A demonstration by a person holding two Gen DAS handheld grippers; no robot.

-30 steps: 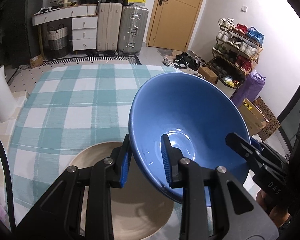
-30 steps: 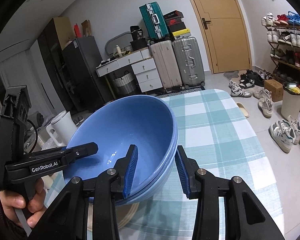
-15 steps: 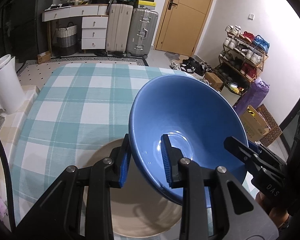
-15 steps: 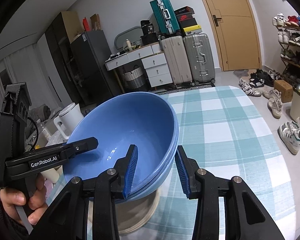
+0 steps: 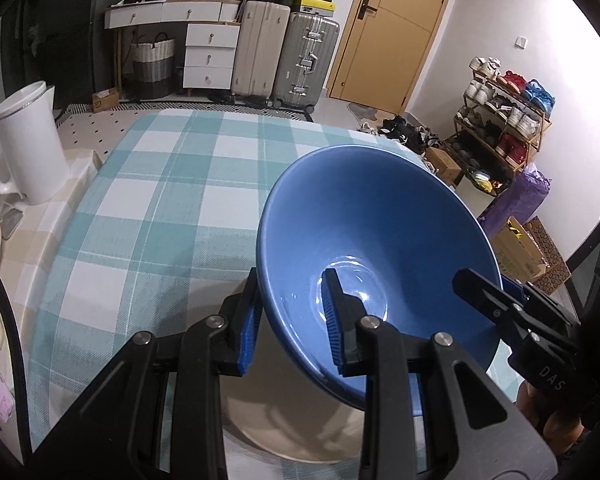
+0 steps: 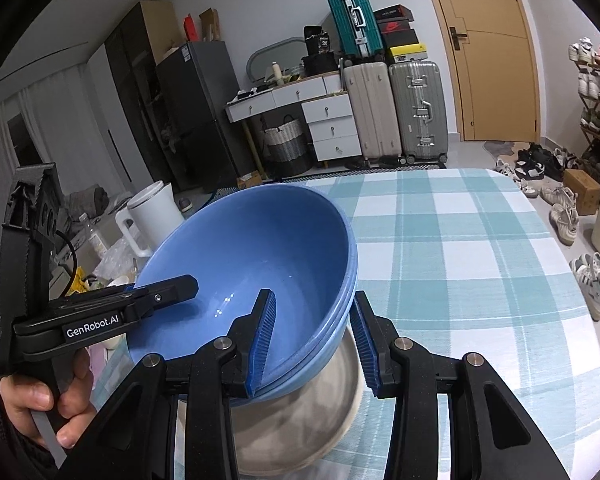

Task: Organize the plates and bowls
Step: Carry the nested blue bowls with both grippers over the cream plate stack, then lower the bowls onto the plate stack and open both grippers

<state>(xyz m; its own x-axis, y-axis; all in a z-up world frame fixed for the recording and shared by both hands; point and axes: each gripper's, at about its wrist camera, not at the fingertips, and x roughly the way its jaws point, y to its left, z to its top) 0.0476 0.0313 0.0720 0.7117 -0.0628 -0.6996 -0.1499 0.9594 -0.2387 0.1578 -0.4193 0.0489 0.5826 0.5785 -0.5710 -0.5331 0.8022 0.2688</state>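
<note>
A stack of blue bowls [image 5: 372,232] [image 6: 252,256] hangs tilted above a beige plate [image 5: 292,432] [image 6: 300,420] on the checked tablecloth. My left gripper [image 5: 292,320] is shut on the near rim of the bowls, one finger inside and one outside. My right gripper [image 6: 312,336] is shut on the opposite rim in the same way. Each gripper shows in the other's view, the right gripper in the left wrist view [image 5: 500,312] and the left gripper in the right wrist view [image 6: 112,312]. The bowls hide part of the plate.
The teal and white checked table [image 5: 172,184] [image 6: 460,248] stretches ahead. A white kettle [image 5: 28,144] [image 6: 152,216] stands on a counter to the left. Suitcases, drawers and a shoe rack [image 5: 504,120] stand beyond the table.
Both grippers have come down and back with the bowls, so the beige plate lies closer beneath them. The grip on the rim has not changed.
</note>
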